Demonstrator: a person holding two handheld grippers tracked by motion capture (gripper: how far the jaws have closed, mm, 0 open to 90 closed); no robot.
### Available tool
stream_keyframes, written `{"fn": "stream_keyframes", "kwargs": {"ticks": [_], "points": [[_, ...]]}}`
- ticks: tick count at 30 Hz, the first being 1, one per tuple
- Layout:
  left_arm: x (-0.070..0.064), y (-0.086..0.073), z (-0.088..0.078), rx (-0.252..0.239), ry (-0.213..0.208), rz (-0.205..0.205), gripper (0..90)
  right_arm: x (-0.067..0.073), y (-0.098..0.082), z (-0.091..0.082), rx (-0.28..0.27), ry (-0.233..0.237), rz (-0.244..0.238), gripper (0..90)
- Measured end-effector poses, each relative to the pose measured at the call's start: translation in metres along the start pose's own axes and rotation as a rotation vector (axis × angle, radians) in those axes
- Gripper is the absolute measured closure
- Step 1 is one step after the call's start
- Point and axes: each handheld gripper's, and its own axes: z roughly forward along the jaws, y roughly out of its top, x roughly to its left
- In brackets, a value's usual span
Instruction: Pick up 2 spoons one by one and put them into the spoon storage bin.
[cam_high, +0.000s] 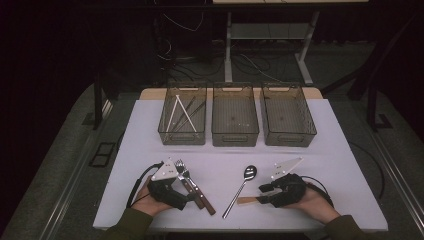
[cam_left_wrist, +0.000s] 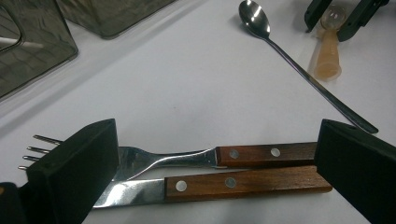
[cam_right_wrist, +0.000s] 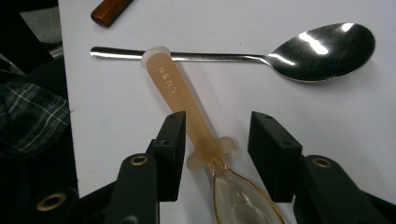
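both tongs (cam_left_wrist: 205, 154) (cam_right_wrist: 215, 154) spread: left astride fork (cam_left_wrist: 163, 158) and knife (cam_left_wrist: 210, 184), right astride plastic spoon (cam_right_wrist: 187, 102)

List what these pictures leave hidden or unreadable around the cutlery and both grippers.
- Fork tines: left gripper view, partly behind the near black jaw.
- Knife blade tip: same view, same jaw covers it.
- Amber plastic spoon bowl: right gripper view, cut off by the bottom edge.
- Middle bin contents: high view, too small.
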Motion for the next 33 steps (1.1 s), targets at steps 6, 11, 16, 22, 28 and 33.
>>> {"fn": "stream_keyframes", "kwargs": {"ticks": [6,11,16,22,28,33], "points": [[0.0,0.0,0.0,0.0,-0.002,-0.002,0.0,0.005,0.0,0.002,0.011,-0.019,-0.033,58.9],[0.0,0.0,0.0,0.002,-0.002,0.0,0.0,0.009,-0.002,0.003,0.02,-0.046,-0.122,65.1],[0.0,0.0,0.0,0.003,-0.002,-0.001,0.0,0.012,-0.003,0.003,0.022,-0.065,-0.152,66.0],[0.0,0.0,0.0,0.002,-0.002,0.0,0.0,0.013,-0.003,0.003,0.023,-0.082,-0.174,67.2],[0.0,0.0,0.0,0.001,-0.002,0.001,0.0,0.011,-0.002,0.002,0.02,-0.064,-0.15,67.5],[0.0,0.0,0.0,0.0,-0.003,0.001,0.0,0.007,-0.002,0.001,0.016,-0.035,-0.116,67.6]]}}
